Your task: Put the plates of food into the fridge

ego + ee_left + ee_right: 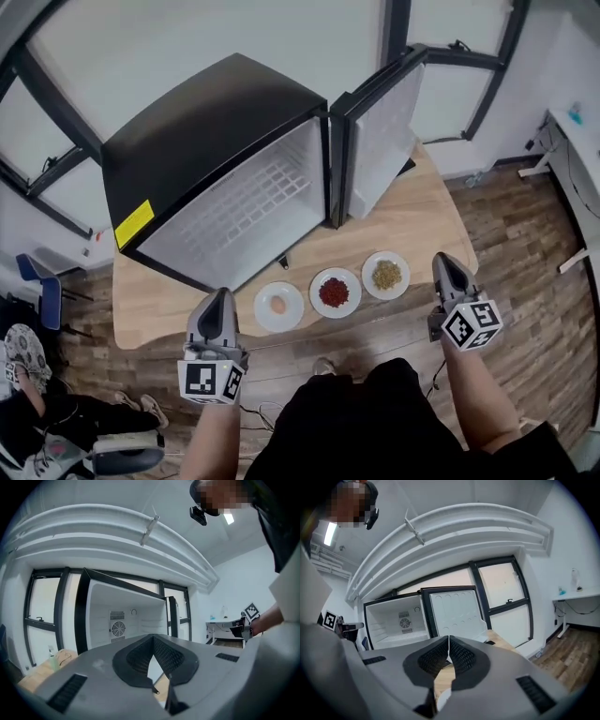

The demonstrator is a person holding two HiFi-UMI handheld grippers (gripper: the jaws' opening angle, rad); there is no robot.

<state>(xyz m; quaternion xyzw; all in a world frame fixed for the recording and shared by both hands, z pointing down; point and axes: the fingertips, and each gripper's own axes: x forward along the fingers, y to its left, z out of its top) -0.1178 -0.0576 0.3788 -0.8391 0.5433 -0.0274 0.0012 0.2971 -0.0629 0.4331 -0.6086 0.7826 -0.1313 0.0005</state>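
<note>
**Figure. Before the first plate is picked up, head view.** A black fridge [216, 141] stands on a wooden table [422, 225]. Its door [380, 131] is swung wide open to the right. The white inside shows a wire shelf [251, 202] with nothing on it.

Three white plates lie in a row on the table, just in front of the opening and not touching each other:
- The left plate [278, 307] carries one pale round item, possibly an egg.
- The middle plate [335, 292] carries red food.
- The right plate [385, 275] carries greenish-brown food.

The left gripper [221, 302] hangs near the table's front edge, just beside the left plate. The right gripper [442, 262] hangs just beside the right plate, near the table's front right corner. Each gripper's own view shows its fingertips pressed together with nothing between them (left [151, 639], right [449, 639]). No plate is held yet.

**Doing the step well (a judgement).**
- The jaws need to part before either gripper goes in.
- A firm bite on the near rim seems the safest hold.
- Each plate should travel level, the left one above all, since its round item would likely roll.
- Taking the plate nearest each gripper avoids crossing arms.
- On the right, the path should stay clear of the door's edge.
- Sliding the plate fully onto the shelf before letting go would keep it from tipping off the front.
</note>
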